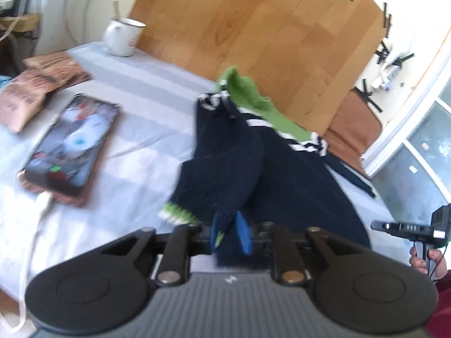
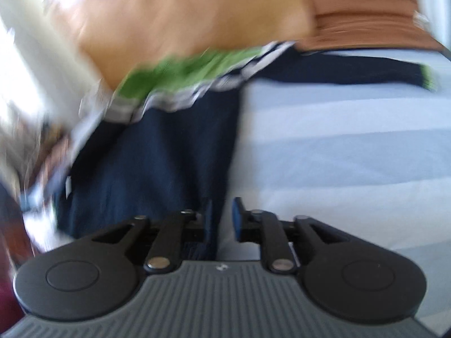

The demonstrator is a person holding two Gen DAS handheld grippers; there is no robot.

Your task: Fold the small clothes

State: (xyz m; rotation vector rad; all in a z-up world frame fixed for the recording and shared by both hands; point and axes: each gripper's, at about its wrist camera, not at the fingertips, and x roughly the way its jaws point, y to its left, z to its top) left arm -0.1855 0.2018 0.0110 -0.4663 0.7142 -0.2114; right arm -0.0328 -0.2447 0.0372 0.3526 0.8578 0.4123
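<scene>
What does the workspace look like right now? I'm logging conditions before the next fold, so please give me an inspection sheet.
Surface: striped sheet, pale blue and white, slightly creased.
Job's things: navy garment with green collar and striped trim, bunched, part of it raised.
Clutter: phone with its screen lit, paper bags, white mug.
Grippers: left gripper has navy fabric between its pads; right gripper has its pads slightly apart, with the garment's edge by one pad; whether it grips is unclear.
Cables: white cable runs from the phone.
Surroundings: wooden floor, brown mat, window frame at the right.
</scene>
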